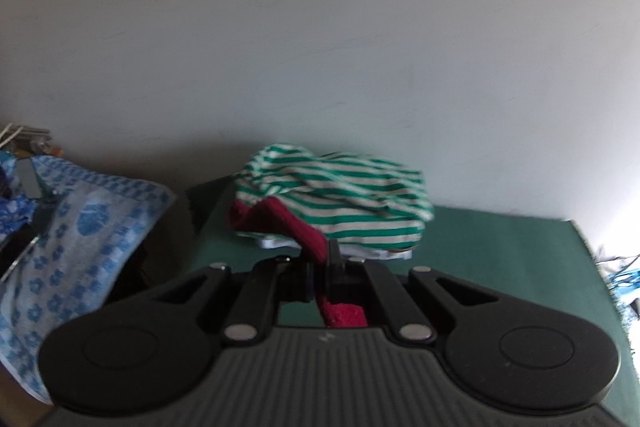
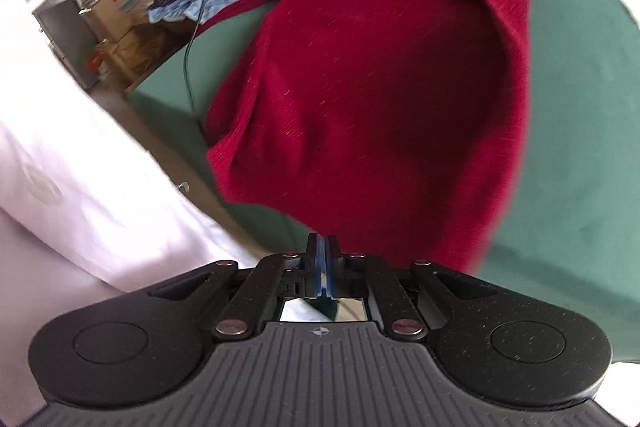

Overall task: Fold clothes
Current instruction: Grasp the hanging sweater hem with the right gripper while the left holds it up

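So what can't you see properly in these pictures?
- Left wrist view: the light clothes under the green-and-white striped garment are covered by it and the dark red knitted garment.
- Right wrist view: the red garment hides the green table cover beneath; whether the right gripper pinches cloth is unclear.
- Both views: motion blur.

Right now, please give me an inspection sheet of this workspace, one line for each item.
Surface: green table cover, partly bare.
Job's things: red garment partly lifted; striped folded pile by the wall.
Clutter: blue flowered cloth beside the table; boxes.
Grippers: left gripper jaws shut on red garment; right gripper jaws shut, nothing seen between them.
Cables: thin cable hanging at the table edge.
Surroundings: plain wall; white fabric.
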`<state>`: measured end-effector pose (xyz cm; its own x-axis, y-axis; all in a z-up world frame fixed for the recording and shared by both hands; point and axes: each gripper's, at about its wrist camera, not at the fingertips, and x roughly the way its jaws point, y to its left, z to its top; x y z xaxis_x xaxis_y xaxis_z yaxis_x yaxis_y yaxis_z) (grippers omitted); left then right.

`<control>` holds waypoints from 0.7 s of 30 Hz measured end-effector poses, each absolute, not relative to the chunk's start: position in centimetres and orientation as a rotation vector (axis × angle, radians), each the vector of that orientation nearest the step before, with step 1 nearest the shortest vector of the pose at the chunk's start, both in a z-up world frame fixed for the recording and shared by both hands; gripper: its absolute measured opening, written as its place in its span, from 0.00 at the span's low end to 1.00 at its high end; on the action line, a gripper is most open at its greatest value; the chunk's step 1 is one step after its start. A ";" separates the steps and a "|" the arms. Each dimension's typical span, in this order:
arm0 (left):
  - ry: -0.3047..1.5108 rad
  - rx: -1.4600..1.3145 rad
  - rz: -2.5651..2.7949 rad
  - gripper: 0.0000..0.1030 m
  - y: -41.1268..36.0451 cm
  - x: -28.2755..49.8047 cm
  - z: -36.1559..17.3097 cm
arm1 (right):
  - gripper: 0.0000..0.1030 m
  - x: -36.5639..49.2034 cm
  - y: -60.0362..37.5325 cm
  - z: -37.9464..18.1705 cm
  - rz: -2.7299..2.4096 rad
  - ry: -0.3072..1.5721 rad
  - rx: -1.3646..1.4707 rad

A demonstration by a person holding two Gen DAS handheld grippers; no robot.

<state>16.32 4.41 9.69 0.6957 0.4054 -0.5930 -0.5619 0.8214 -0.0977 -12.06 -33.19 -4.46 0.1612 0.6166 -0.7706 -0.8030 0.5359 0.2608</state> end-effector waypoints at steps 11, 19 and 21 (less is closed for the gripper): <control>0.648 -0.276 0.516 0.00 5.8 17.0 7.0 | 0.36 -8.4 -41.2 -5.1 0.642 0.977 0.086; 0.663 -0.232 0.496 0.00 5.0 18.0 7.2 | 0.24 -5.9 -41.4 -8.9 0.726 1.075 0.175; 0.665 -0.211 0.499 0.00 4.7 18.0 7.3 | 0.05 -6.1 -41.1 -8.4 0.749 1.090 0.166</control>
<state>18.02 4.70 7.33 0.6752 0.3738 -0.6359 -0.5056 0.8622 -0.0300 -6.13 -41.11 -8.43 0.2475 0.6237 -0.7415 -0.4679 0.7471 0.4722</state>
